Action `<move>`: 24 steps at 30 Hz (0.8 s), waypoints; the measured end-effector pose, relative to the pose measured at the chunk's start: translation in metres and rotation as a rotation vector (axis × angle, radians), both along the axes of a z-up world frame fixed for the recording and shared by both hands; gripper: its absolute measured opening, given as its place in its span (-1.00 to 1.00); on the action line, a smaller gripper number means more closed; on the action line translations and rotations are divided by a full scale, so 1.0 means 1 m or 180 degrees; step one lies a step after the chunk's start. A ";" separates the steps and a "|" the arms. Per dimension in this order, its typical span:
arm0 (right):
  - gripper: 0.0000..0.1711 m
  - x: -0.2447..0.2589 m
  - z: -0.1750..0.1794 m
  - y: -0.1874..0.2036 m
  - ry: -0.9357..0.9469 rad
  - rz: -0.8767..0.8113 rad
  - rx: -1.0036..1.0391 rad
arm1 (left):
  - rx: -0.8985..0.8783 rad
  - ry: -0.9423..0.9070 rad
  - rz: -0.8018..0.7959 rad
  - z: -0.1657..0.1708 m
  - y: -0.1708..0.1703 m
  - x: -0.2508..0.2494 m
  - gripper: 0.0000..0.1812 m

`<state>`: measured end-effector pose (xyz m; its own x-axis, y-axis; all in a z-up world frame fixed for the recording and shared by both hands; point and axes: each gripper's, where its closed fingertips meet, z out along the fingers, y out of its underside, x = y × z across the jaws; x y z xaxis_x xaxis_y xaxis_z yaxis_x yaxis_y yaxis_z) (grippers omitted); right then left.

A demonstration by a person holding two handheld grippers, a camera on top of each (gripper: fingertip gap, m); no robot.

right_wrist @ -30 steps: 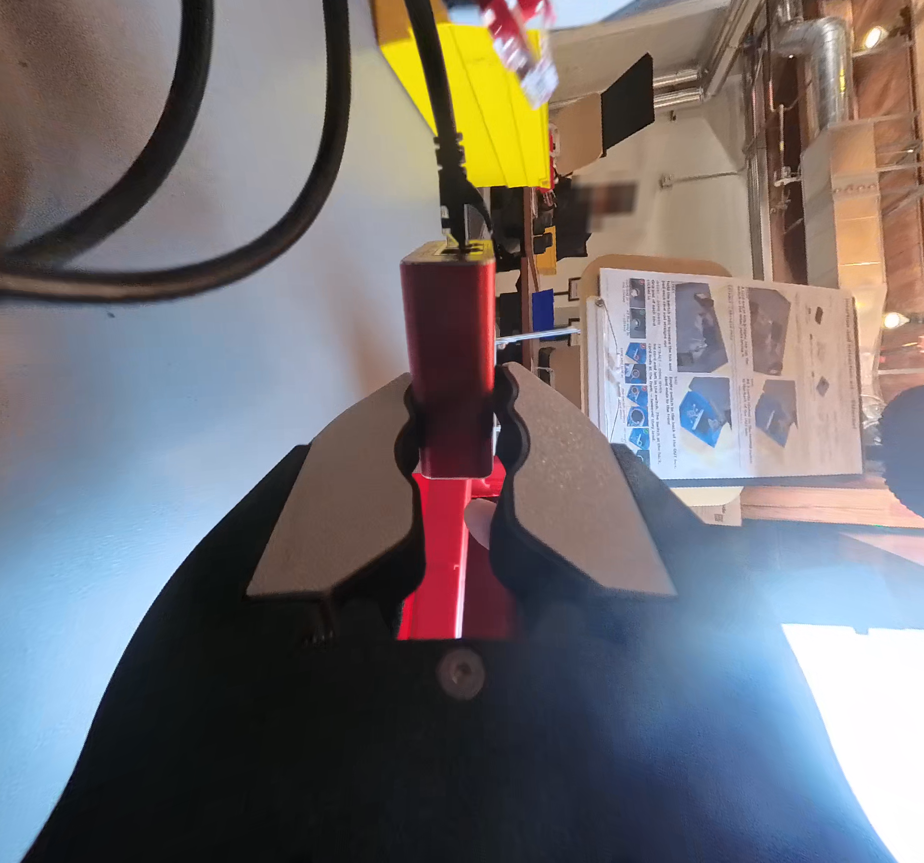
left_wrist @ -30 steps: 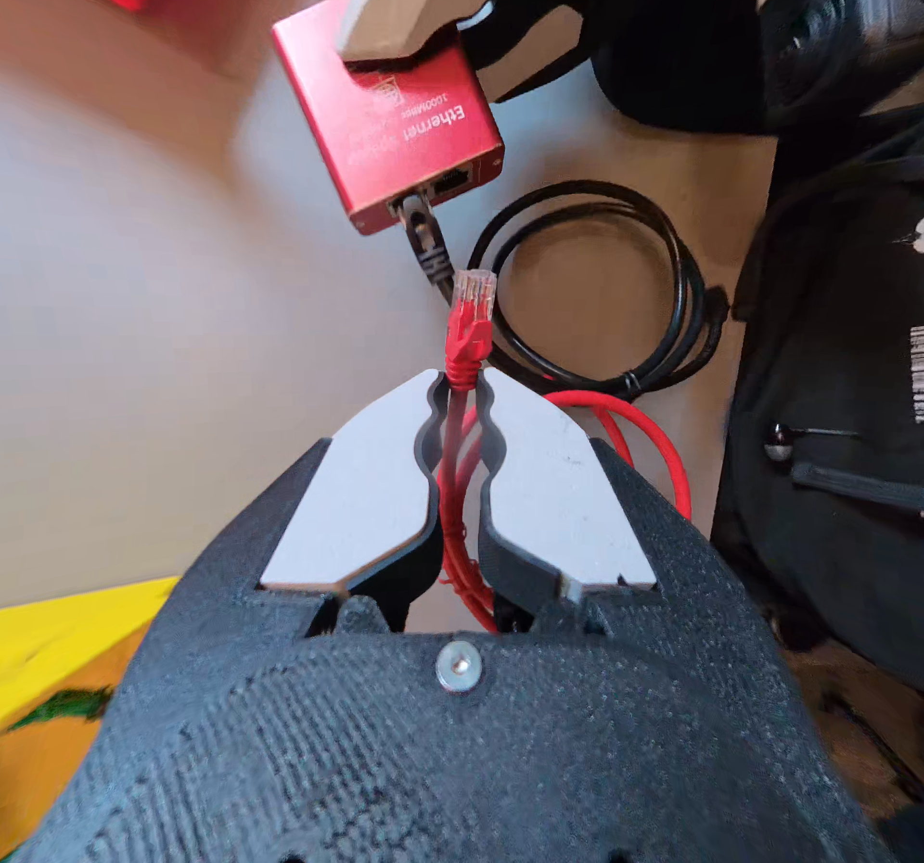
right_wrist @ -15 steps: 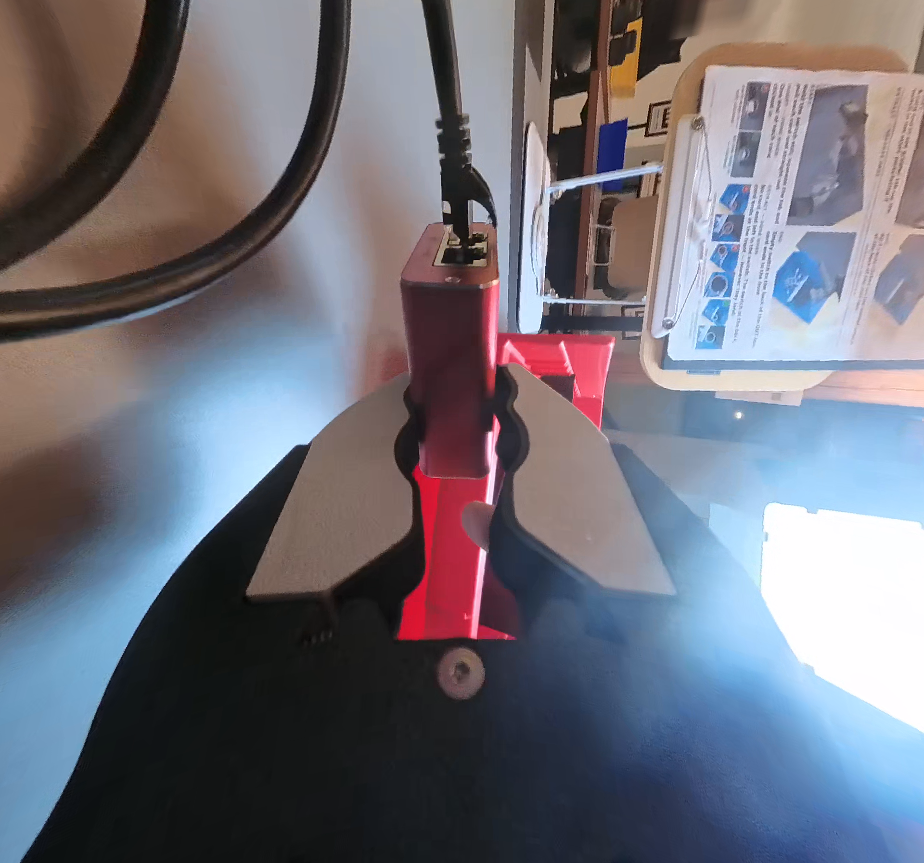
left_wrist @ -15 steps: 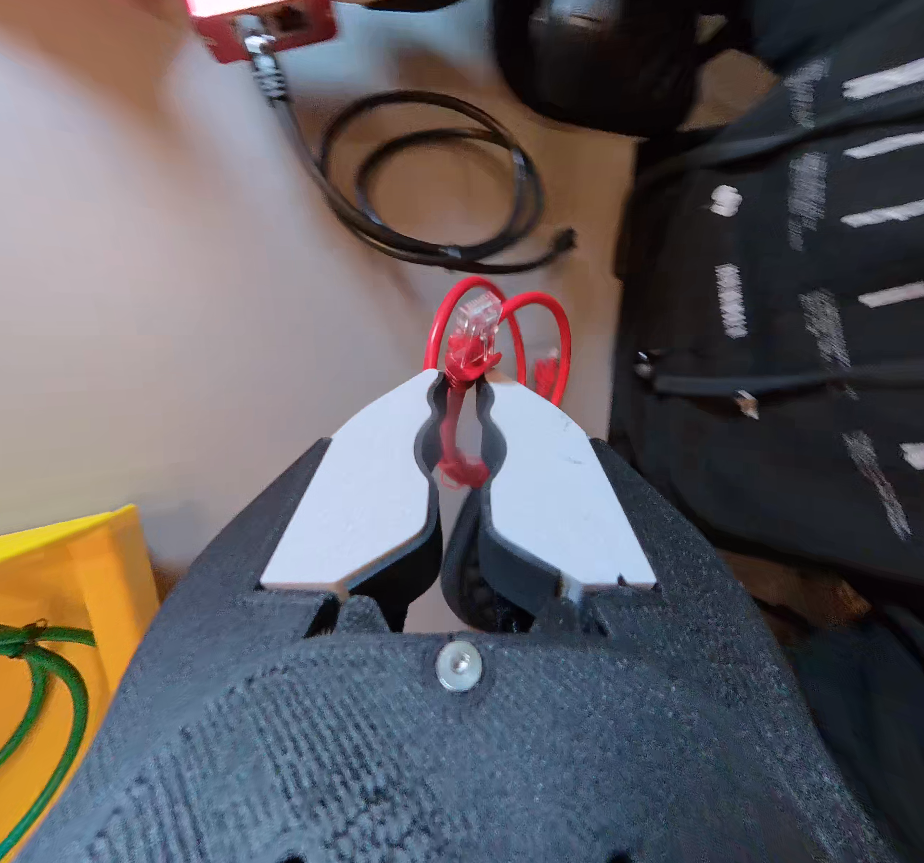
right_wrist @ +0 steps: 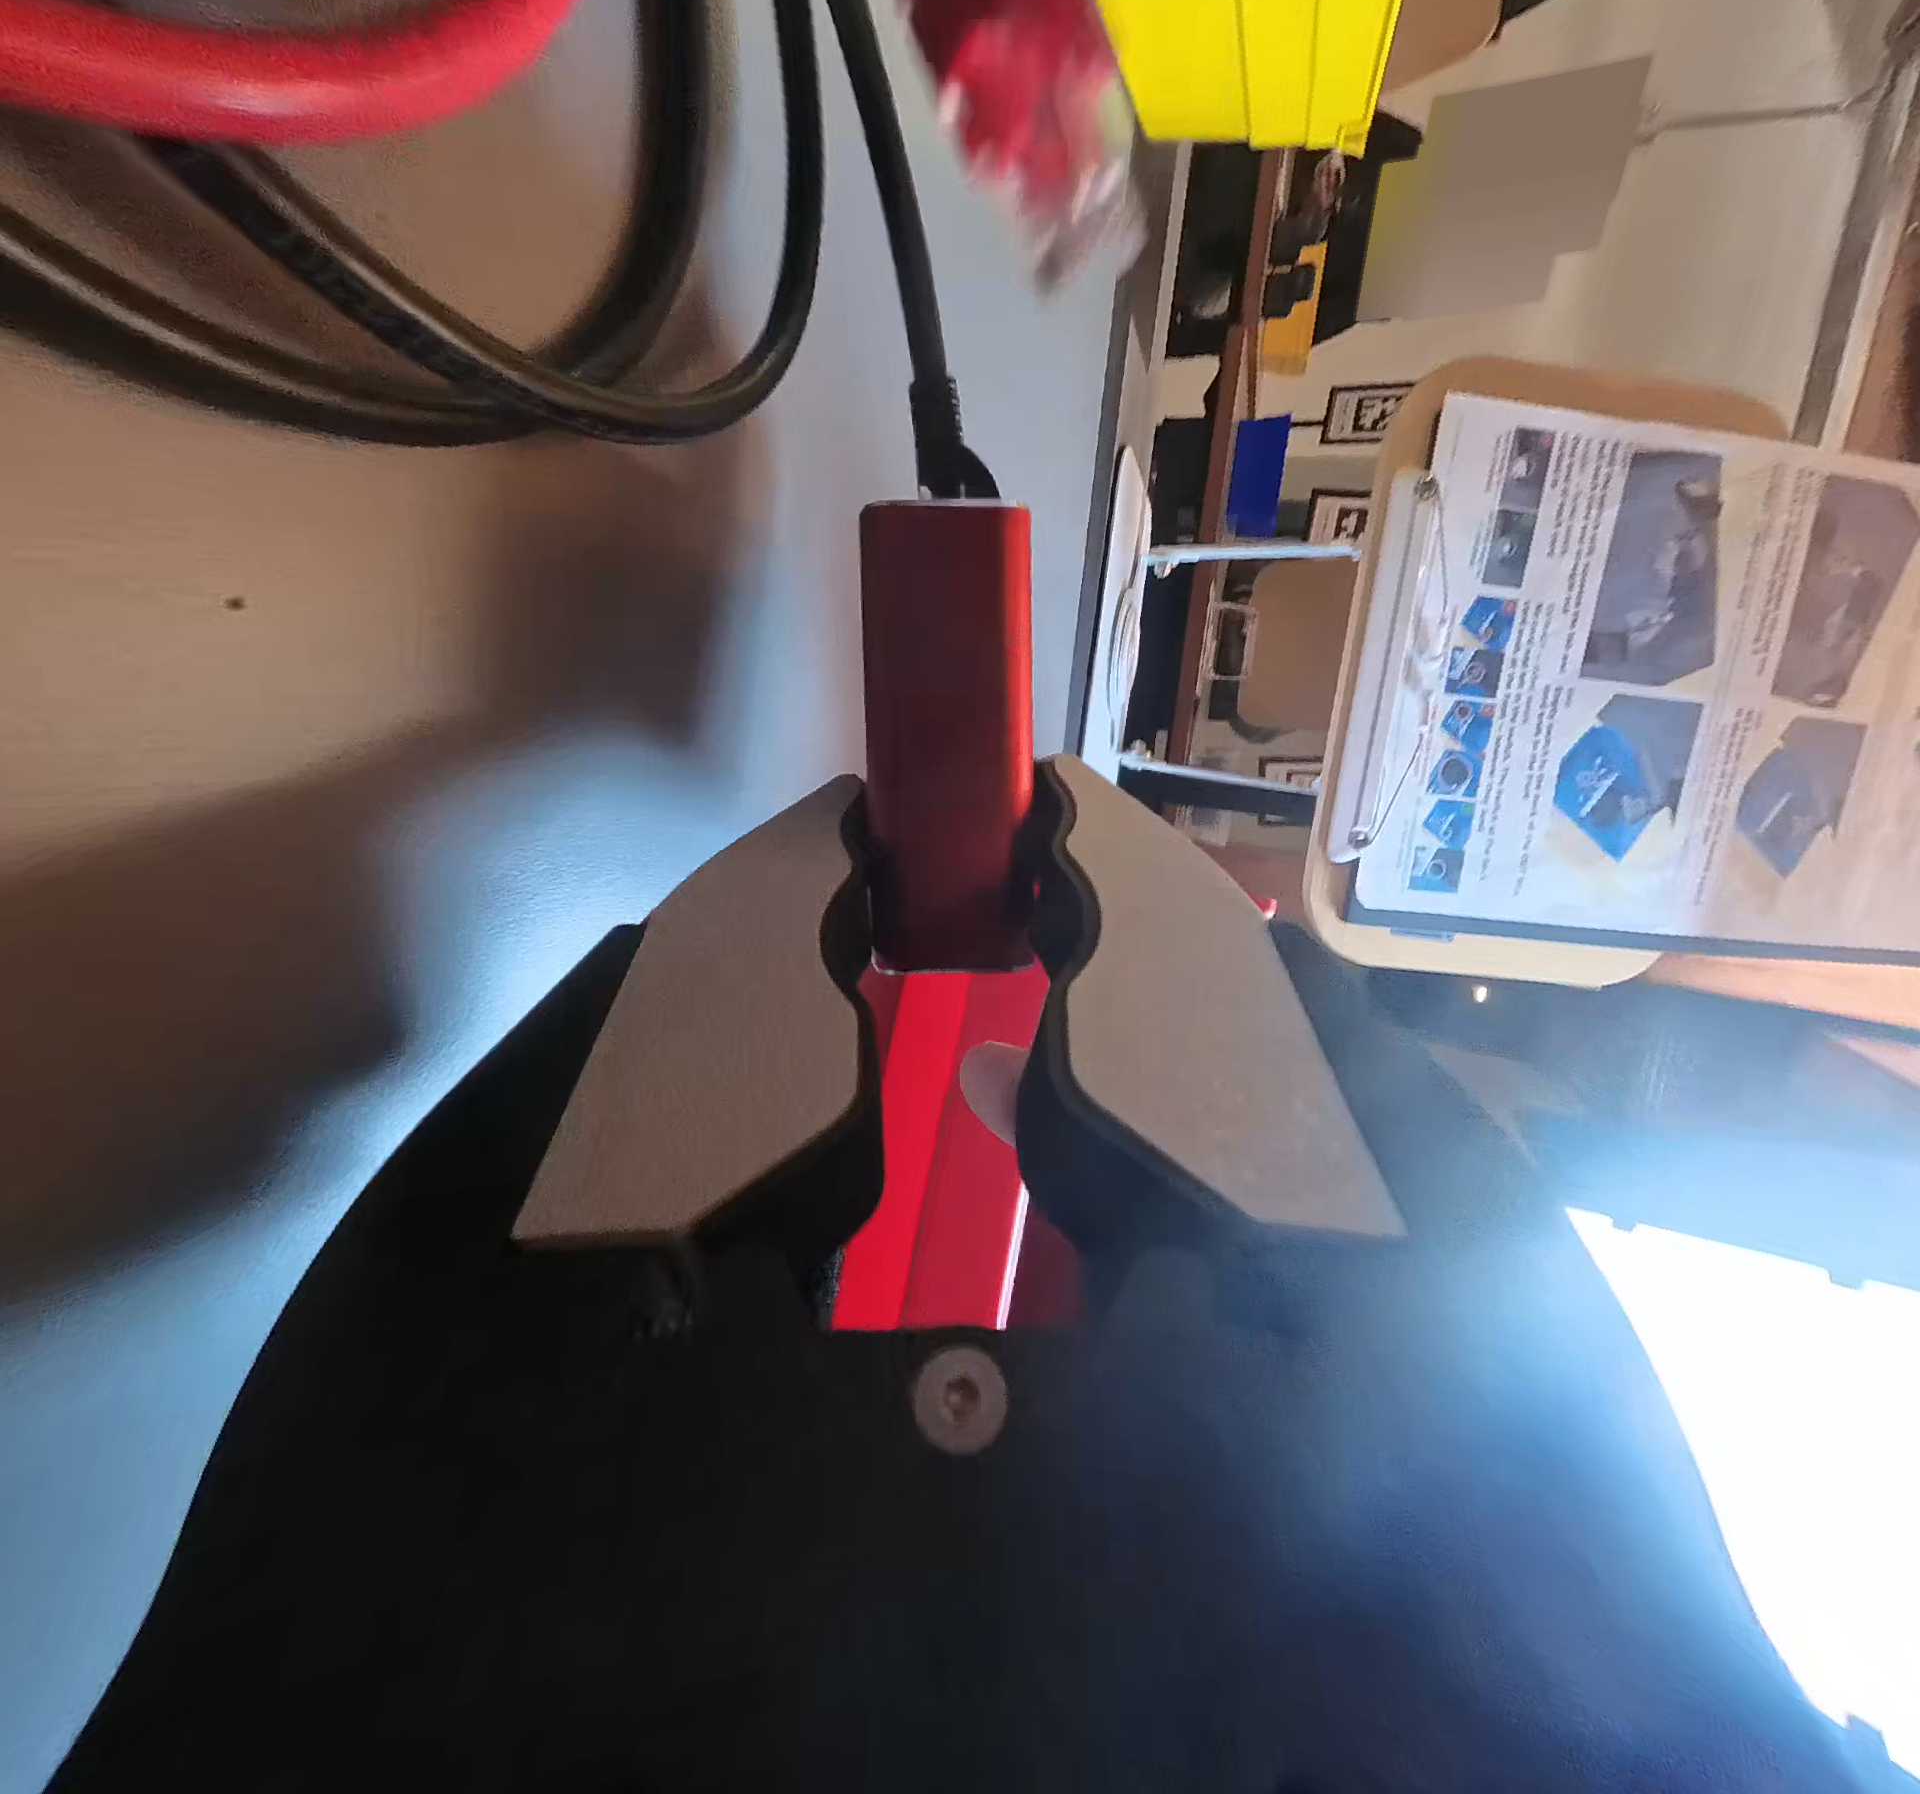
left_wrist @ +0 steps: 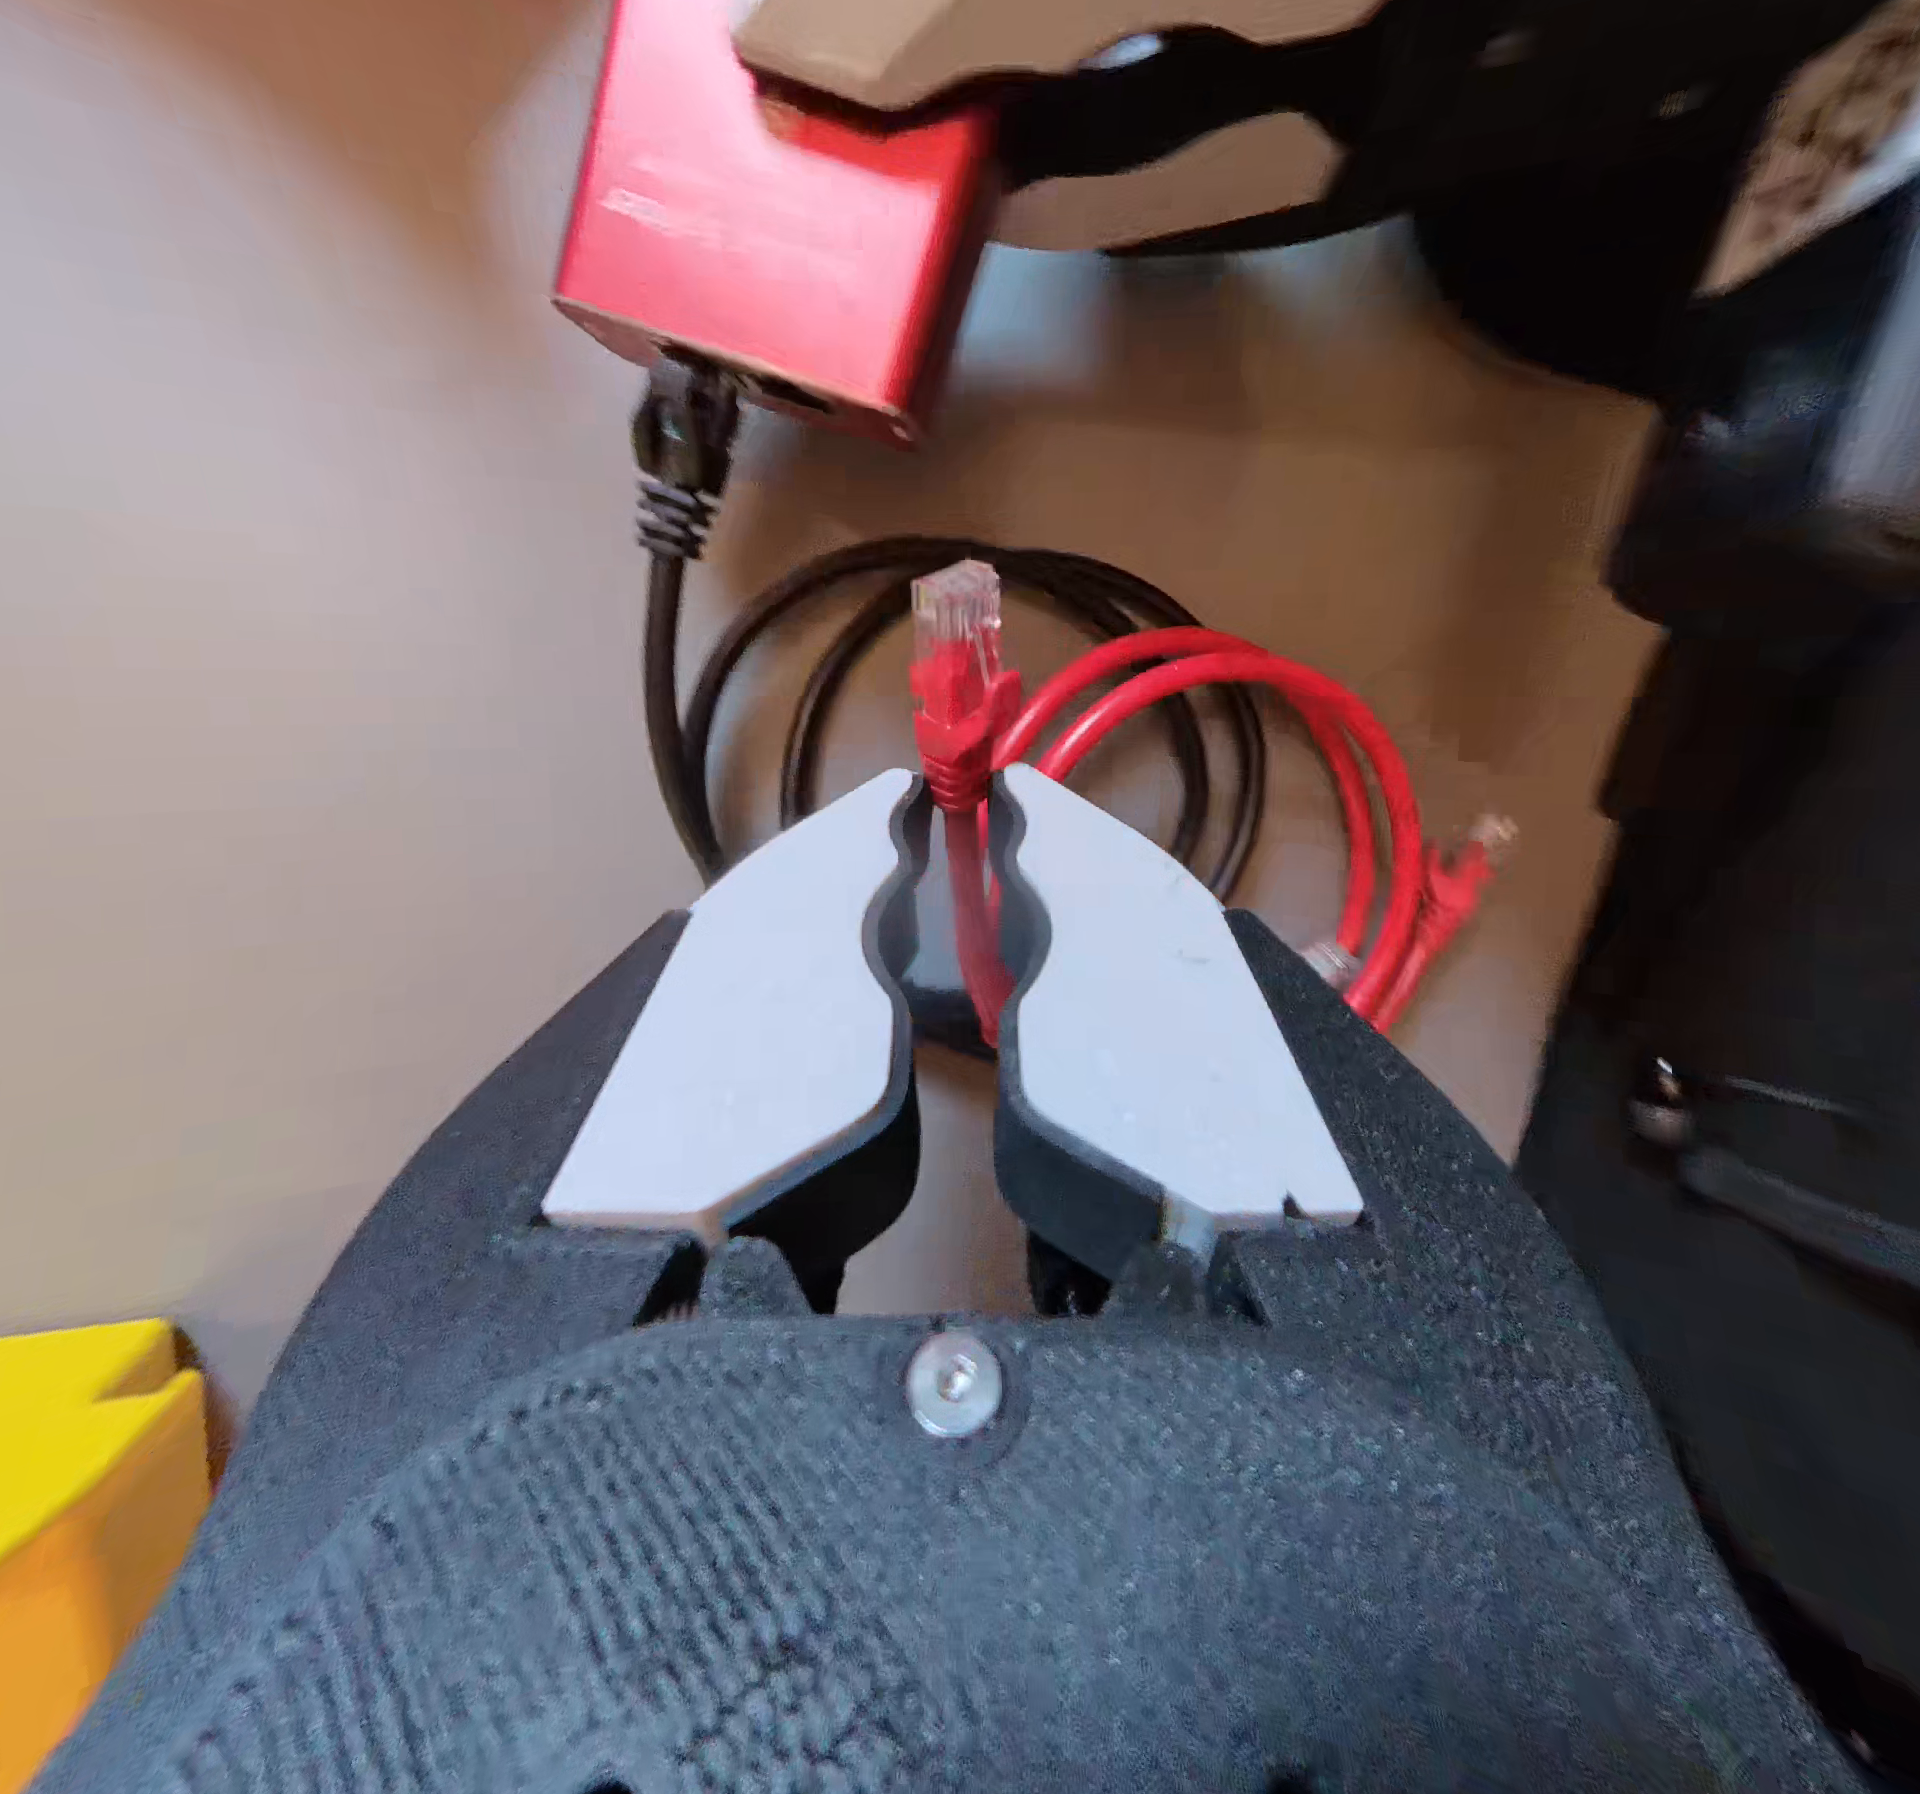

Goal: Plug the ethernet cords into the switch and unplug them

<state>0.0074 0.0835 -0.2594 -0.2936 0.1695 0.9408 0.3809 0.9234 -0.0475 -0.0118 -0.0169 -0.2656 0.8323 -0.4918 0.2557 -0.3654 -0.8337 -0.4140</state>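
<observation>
Surface: pale beige tabletop (left_wrist: 260, 705), matte, with soft shadows; a yellow bin (left_wrist: 94, 1495) sits at its near-left corner.
Room: right wrist view shows a clipboard with an illustrated sheet (right_wrist: 1621, 674) propped past the table edge, shelving beyond it too blurred to tell.
Left gripper (left_wrist: 958, 788): clenched on the red ethernet cord (left_wrist: 961, 705) just behind its clear plug, plug pointing at the switch, not touching.
Right gripper (right_wrist: 948, 788): clamped on the red switch (left_wrist: 769, 217), lifted off the table.
Black ethernet cord (left_wrist: 681, 456): plugged into the left port, rest coiled on the table.
Right port: open.
</observation>
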 end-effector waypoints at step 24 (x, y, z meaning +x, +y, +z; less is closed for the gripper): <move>-0.68 0.003 -0.010 0.000 -0.0011 0.0184 -0.0194 | 0.1341 0.0697 0.0421 -0.012 -0.018 -0.006 -0.82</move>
